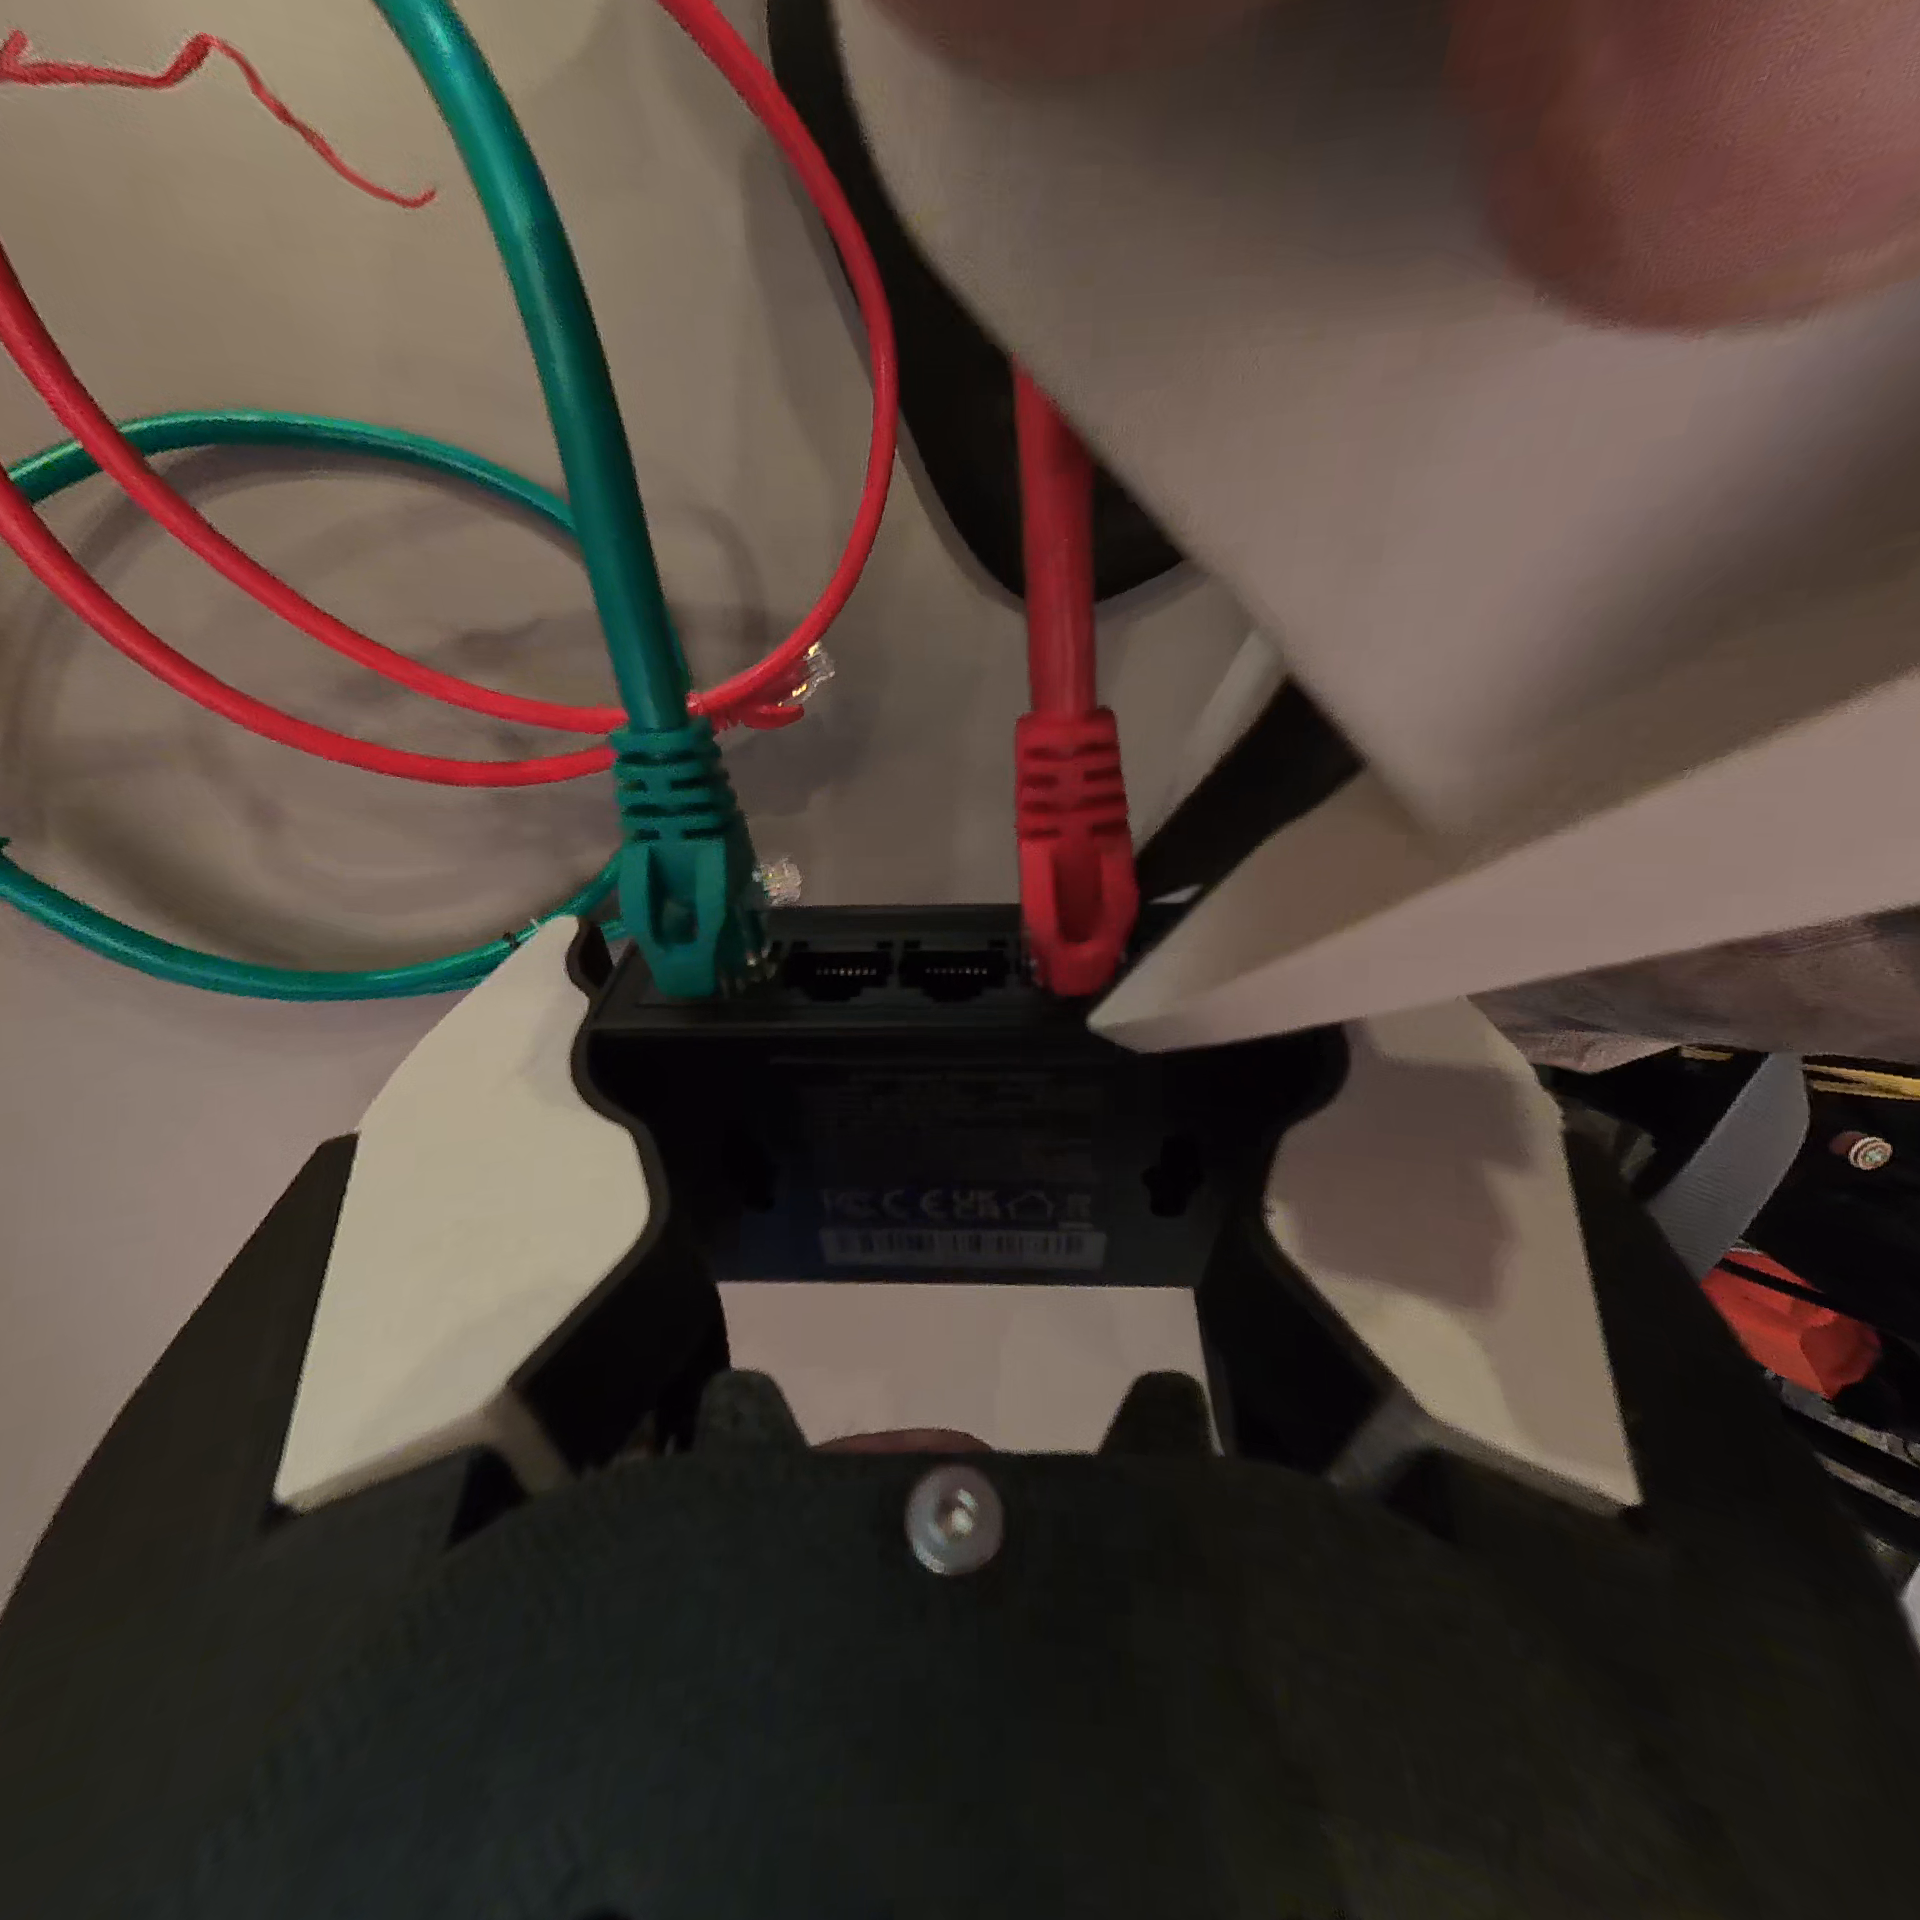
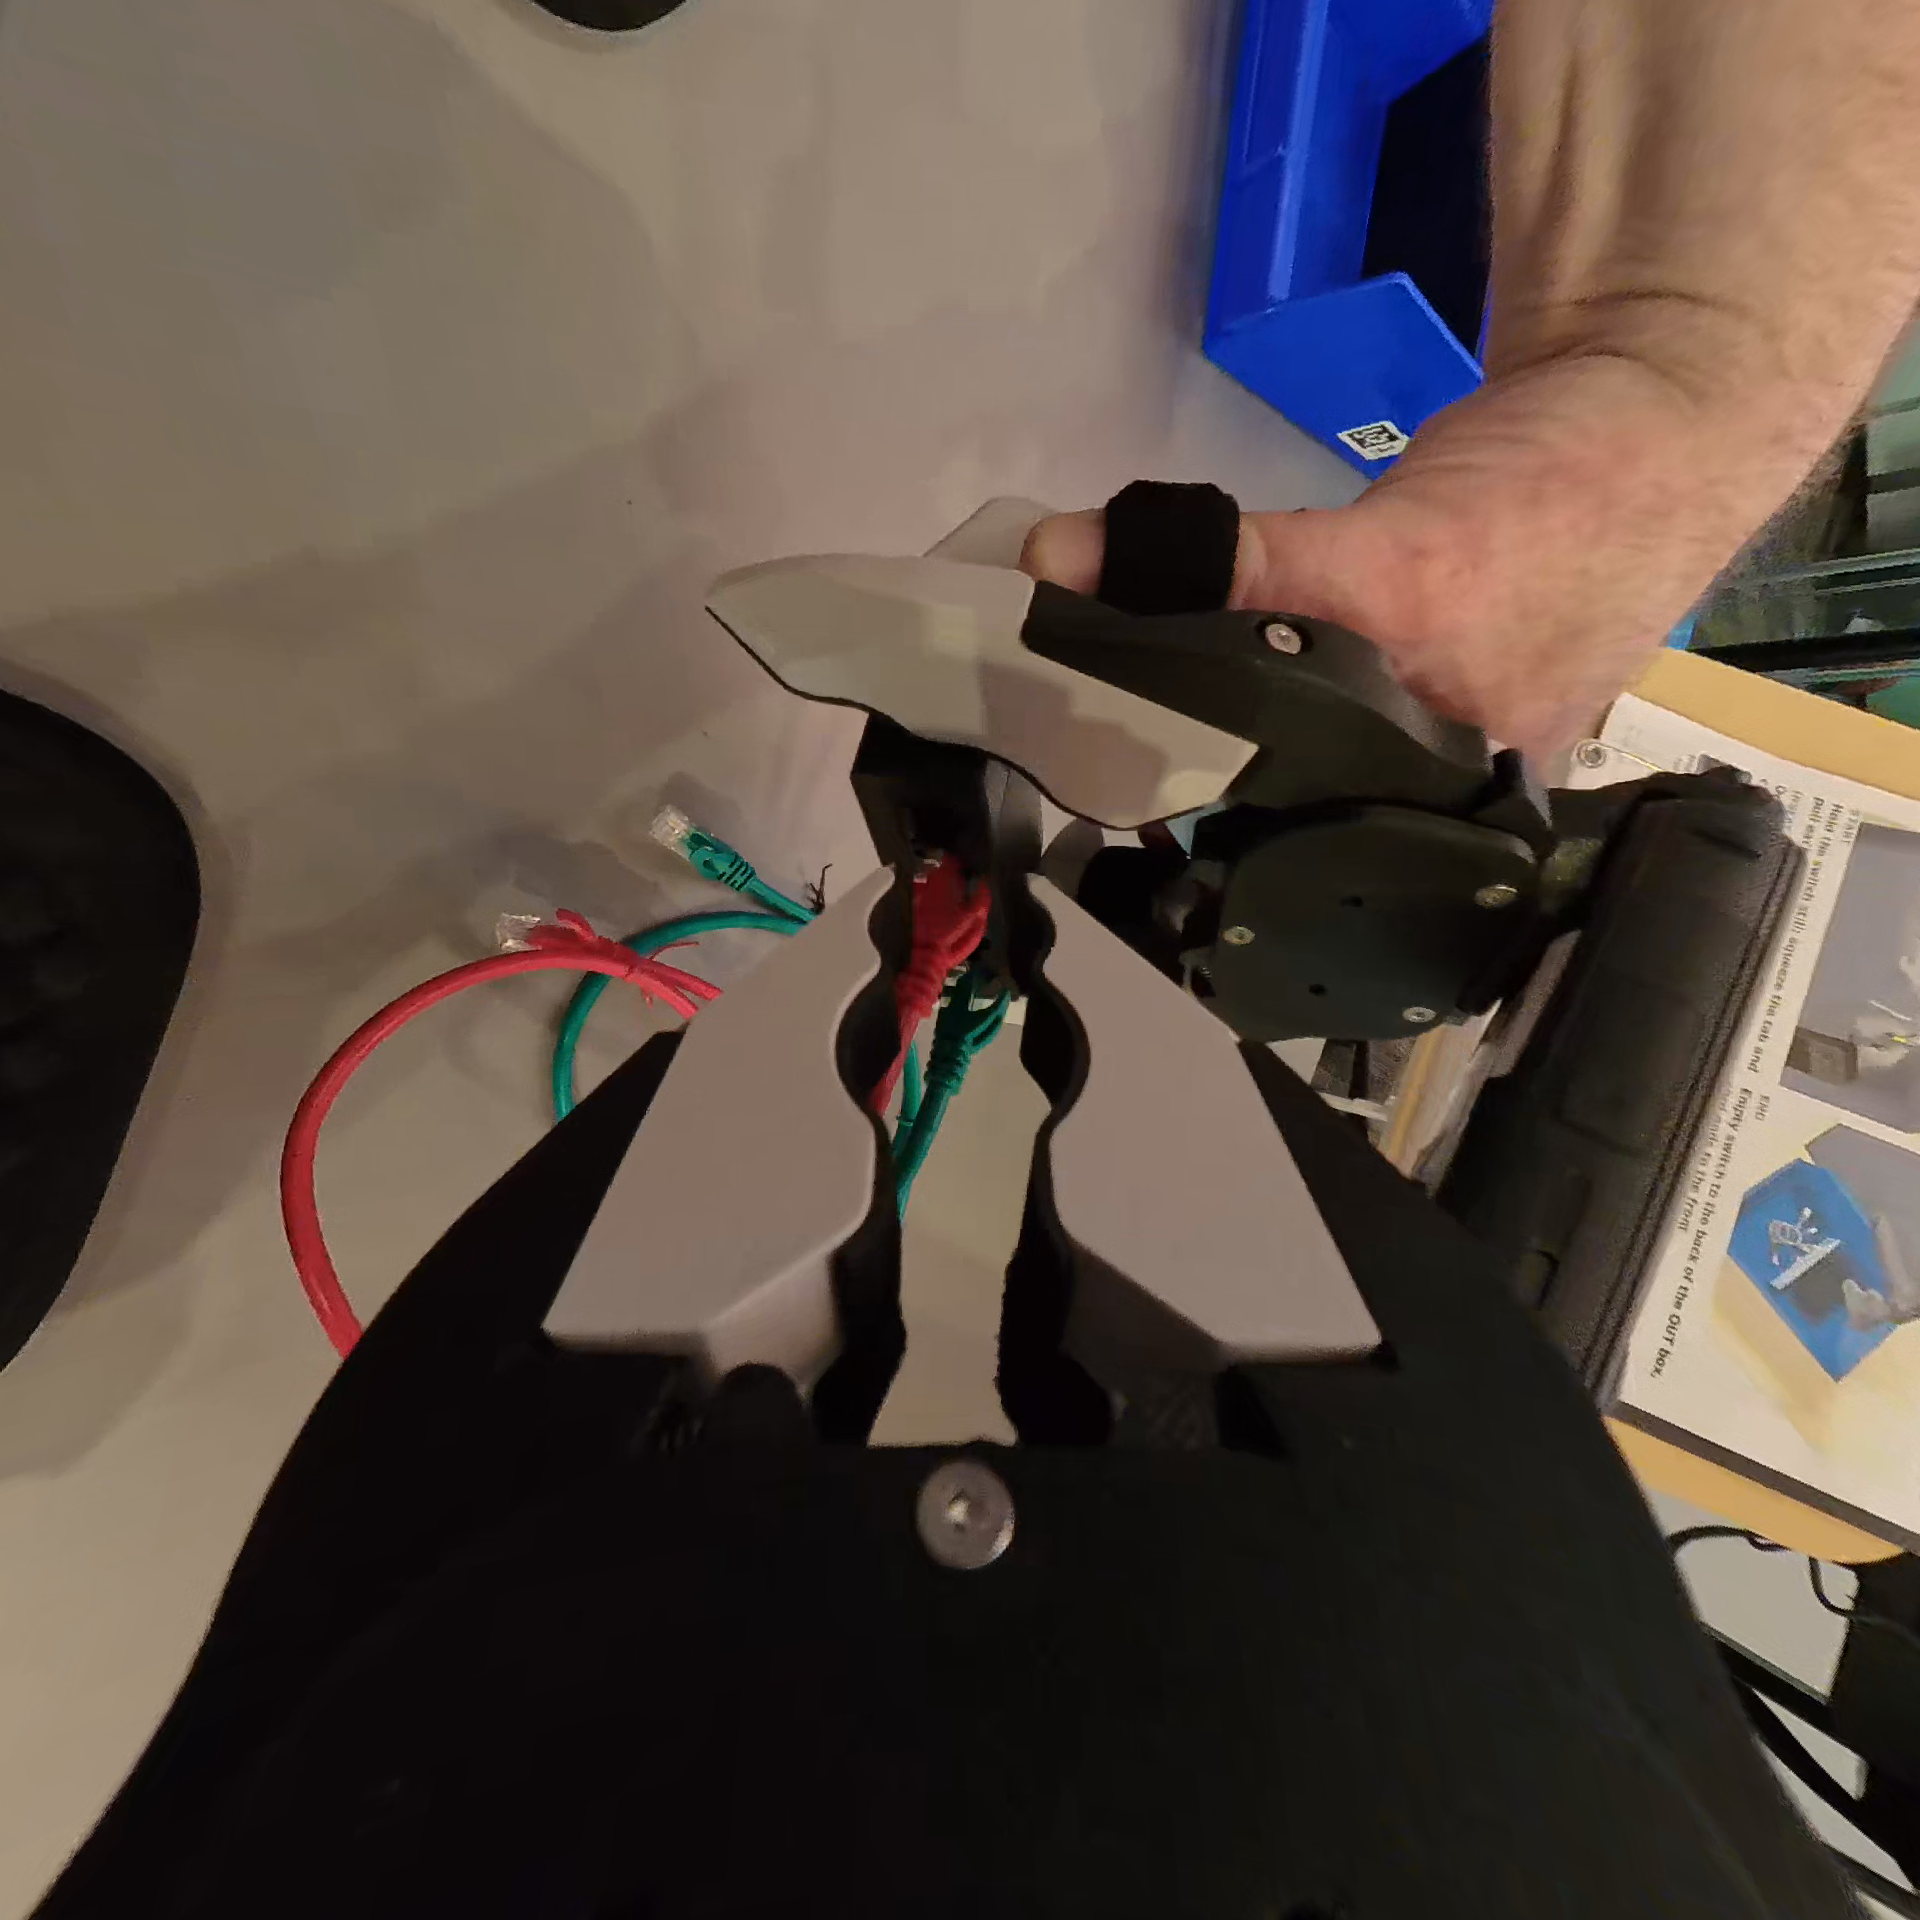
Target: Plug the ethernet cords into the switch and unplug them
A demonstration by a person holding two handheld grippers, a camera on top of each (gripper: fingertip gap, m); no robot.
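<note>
My left gripper (image 1: 951, 1003) is shut on the black switch (image 1: 935, 1132), which it holds by the sides with the port row facing away. A green plug (image 1: 681, 894) sits in the leftmost port and a red plug (image 1: 1075, 862) in the rightmost; two middle ports (image 1: 894, 971) are empty. My right gripper (image 2: 961, 894) has its jaws narrowly open astride the red plug (image 2: 940, 935). One of its fingers (image 1: 1351, 727) reaches in from the upper right, its tip beside the plug. The switch (image 2: 904, 790) shows under the left gripper's finger (image 2: 935, 655).
The cords' loose ends, green (image 2: 707, 857) and red (image 2: 520, 930), lie on the grey table (image 2: 416, 416) among cable loops. A blue bin (image 2: 1340, 260) stands at the back right. A printed instruction sheet (image 2: 1766, 1143) lies at the right. A hand (image 2: 1507, 561) holds the left gripper.
</note>
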